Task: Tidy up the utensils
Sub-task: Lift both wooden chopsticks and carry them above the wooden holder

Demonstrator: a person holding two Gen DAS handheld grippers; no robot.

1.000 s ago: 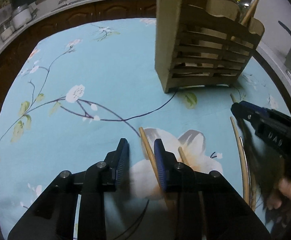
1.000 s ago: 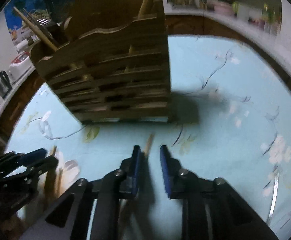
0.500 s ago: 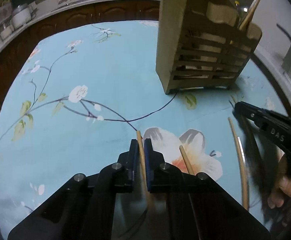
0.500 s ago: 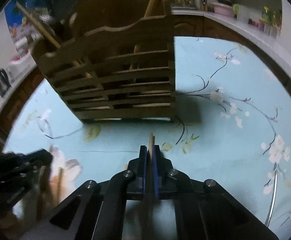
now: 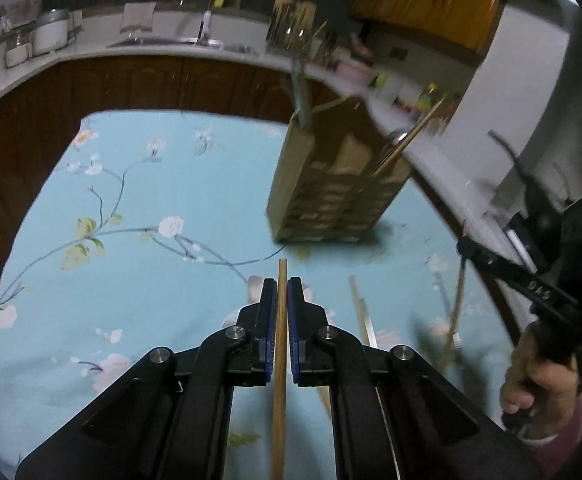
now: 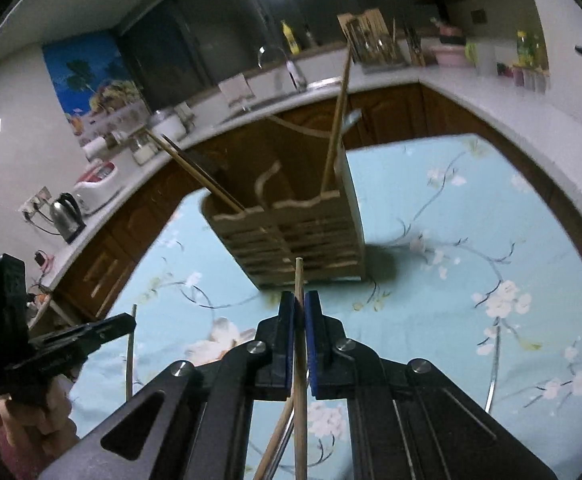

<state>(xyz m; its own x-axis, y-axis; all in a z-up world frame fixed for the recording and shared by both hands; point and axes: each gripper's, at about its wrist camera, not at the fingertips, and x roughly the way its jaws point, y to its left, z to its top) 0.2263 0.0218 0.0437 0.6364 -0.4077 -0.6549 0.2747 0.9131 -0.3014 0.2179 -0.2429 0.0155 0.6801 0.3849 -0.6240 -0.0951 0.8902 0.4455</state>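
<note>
A wooden chopstick (image 5: 279,332) is clamped in the left claw (image 5: 282,300), and a second chopstick (image 6: 300,320) is pinched in the right claw (image 6: 299,316), both raised above the floral table (image 5: 151,200). The slatted wooden utensil holder (image 6: 291,236) is seen just ahead, already stocked with chopsticks. The carrying step appears to be in hand. Next, each stick would need to be tipped upright and lowered into a compartment. More utensils (image 5: 361,312) are left on the table.
</note>
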